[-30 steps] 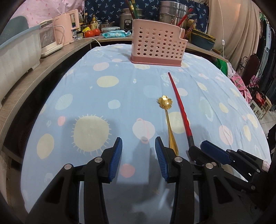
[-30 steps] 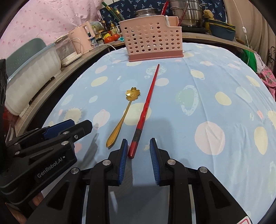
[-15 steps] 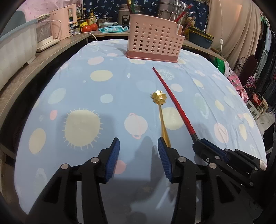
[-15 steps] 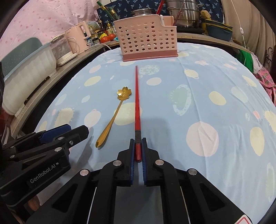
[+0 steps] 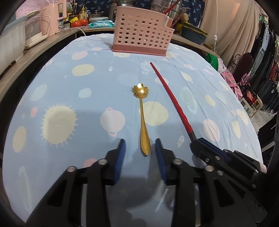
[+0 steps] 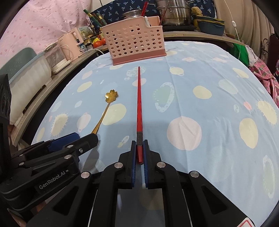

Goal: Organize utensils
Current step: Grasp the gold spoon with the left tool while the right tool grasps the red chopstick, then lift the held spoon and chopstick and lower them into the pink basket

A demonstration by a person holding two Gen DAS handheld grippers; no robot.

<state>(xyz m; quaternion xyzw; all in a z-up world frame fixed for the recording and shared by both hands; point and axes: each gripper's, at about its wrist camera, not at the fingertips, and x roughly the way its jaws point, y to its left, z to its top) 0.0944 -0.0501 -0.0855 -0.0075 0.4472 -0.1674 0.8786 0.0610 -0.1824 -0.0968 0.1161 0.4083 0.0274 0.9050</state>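
A gold spoon [image 5: 143, 120] with a flower-shaped bowl lies on the blue spotted tablecloth [image 5: 69, 87]. My left gripper [image 5: 140, 145] is open, its jaws on either side of the spoon's handle end. A red chopstick [image 6: 139, 104] points toward the pink perforated utensil basket [image 6: 134, 44] at the table's far side. My right gripper [image 6: 139, 145] is shut on the chopstick's dark near end. The chopstick [image 5: 171, 99], basket [image 5: 141, 33] and right gripper [image 5: 197, 142] also show in the left wrist view; the spoon [image 6: 106, 108] and left gripper [image 6: 83, 139] in the right wrist view.
A wooden counter [image 5: 34, 45] runs along the left and back with pink appliances [image 5: 52, 17], bottles, tomatoes and steel pots [image 6: 174, 12]. A dark bowl [image 5: 193, 33] sits back right. Clothes hang at the far right [image 5: 265, 69].
My left gripper moved right and forward so that its open jaws now flank the spoon's handle. My right gripper closed on the red chopstick's end, which now points straight ahead.
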